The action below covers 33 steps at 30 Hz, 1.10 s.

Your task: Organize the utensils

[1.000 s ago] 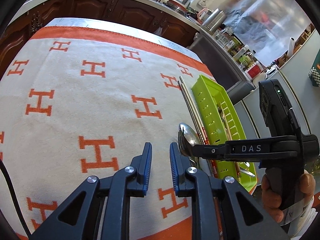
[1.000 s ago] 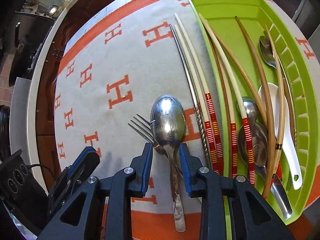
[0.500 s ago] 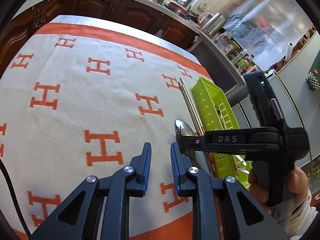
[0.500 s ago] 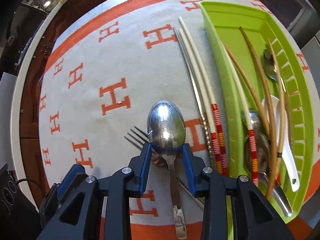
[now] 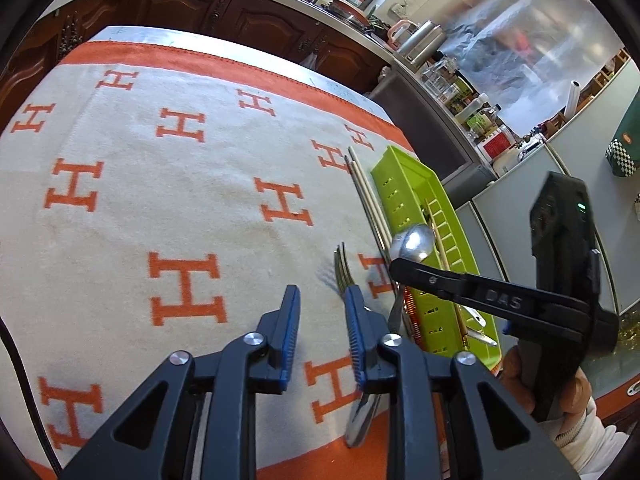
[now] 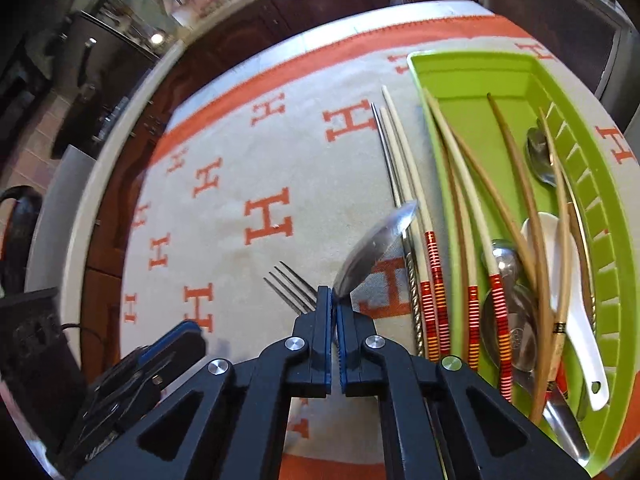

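My right gripper (image 6: 334, 300) is shut on a metal spoon (image 6: 376, 240), held lifted and tilted above the cloth; the spoon also shows in the left wrist view (image 5: 414, 240). A metal fork (image 6: 292, 286) lies on the cloth just left of it, and also shows in the left wrist view (image 5: 344, 272). A green tray (image 6: 472, 72) on the right holds chopsticks, spoons and a white ladle spoon (image 6: 568, 280). Three chopsticks (image 6: 404, 176) lie on the cloth beside the tray. My left gripper (image 5: 322, 300) is open and empty, its right finger beside the fork.
The table is covered by a white cloth with orange H marks (image 5: 184, 288). Dark wooden cabinets (image 5: 240, 12) and a cluttered counter stand behind. The right-hand gripper body (image 5: 560, 272) and the hand holding it are at the right of the left wrist view.
My right gripper closed on the spoon and lifted it off the cloth, tilting it toward the tray. The fork under it now lies uncovered. My left gripper opened a little.
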Motion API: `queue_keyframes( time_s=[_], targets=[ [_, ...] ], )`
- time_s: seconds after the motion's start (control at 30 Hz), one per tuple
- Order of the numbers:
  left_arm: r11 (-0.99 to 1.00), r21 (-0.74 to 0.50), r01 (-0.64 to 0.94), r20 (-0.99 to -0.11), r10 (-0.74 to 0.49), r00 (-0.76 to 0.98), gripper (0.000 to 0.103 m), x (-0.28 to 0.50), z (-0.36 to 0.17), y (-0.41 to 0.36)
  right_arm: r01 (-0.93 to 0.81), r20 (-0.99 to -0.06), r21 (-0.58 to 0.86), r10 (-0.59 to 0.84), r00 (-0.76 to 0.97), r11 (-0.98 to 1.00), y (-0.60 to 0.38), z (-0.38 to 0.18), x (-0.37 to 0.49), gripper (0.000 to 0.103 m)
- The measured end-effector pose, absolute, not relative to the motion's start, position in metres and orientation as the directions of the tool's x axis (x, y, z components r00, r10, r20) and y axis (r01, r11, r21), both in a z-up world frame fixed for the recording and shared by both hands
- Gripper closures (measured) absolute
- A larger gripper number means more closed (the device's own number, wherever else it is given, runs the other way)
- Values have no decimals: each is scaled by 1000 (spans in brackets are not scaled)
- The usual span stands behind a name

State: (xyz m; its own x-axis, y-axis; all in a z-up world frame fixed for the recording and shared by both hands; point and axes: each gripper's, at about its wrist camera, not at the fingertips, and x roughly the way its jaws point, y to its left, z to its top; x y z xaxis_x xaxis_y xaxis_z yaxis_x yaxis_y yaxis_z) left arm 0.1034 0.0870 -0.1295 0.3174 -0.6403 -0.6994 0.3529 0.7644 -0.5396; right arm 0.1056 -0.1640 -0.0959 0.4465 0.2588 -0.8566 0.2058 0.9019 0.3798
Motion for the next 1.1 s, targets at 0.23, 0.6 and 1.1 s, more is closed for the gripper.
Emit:
queue_keyframes(
  time_s=[0.23, 0.6, 1.1],
  targets=[
    [742, -555, 376, -685, -664, 301, 67, 107, -136, 62, 142, -770, 413, 262, 582, 900, -192, -54, 64, 101],
    [750, -534, 390, -713, -647, 270, 67, 119, -160, 26, 142, -716, 292, 118, 688, 946, -270, 37, 13, 101],
    [745, -529, 406, -697, -654, 293, 86, 133, -166, 4, 58, -860, 65, 27, 509, 996, -287, -26, 93, 101]
  ],
)
